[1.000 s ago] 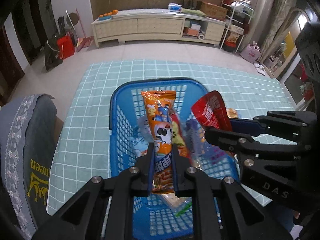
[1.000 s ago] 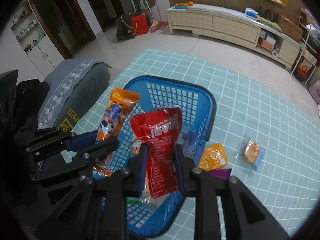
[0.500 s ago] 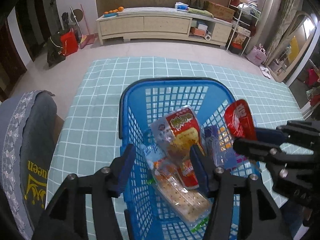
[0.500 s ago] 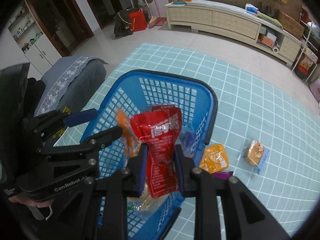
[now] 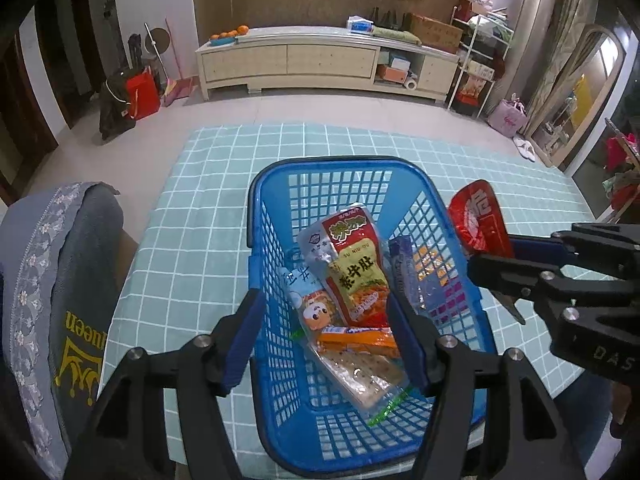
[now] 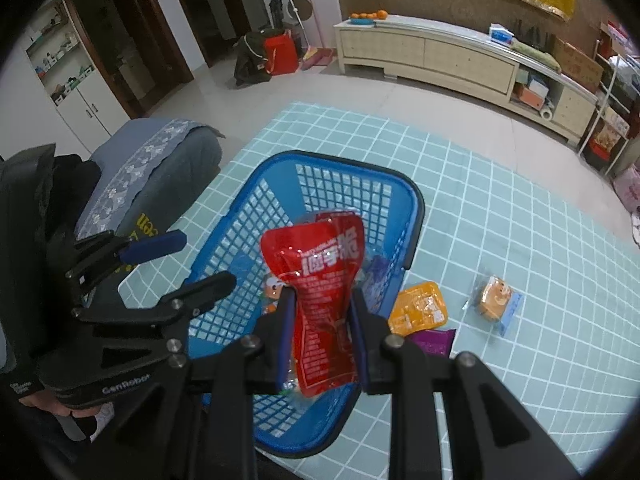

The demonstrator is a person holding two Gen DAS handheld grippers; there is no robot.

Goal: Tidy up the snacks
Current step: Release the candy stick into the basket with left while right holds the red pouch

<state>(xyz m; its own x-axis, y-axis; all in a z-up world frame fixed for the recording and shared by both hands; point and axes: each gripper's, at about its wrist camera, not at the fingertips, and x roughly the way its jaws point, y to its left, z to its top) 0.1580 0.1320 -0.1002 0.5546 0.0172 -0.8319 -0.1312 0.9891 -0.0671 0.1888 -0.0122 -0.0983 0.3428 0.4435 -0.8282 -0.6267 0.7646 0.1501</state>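
Note:
A blue plastic basket (image 5: pixel 256 216) (image 6: pixel 416 216) stands on the teal checked tablecloth and holds several snack packs, among them a red and yellow pack (image 5: pixel 354 256) and an orange pack (image 5: pixel 356 338) lying flat. My left gripper (image 5: pixel 326 334) is open and empty above the basket's near end. My right gripper (image 6: pixel 322 330) is shut on a red snack pouch (image 6: pixel 324 280) (image 5: pixel 478 220), held above the basket's right rim.
On the cloth right of the basket lie an orange pack (image 6: pixel 420 308), a purple pack (image 6: pixel 434 340) and a small wrapped cake (image 6: pixel 494 296). A chair with a grey cover (image 5: pixel 60 280) stands at the table's left edge.
My left gripper opened and let go of the orange snack pack, which fell into the basket. The right gripper kept hold of the red pouch above the basket.

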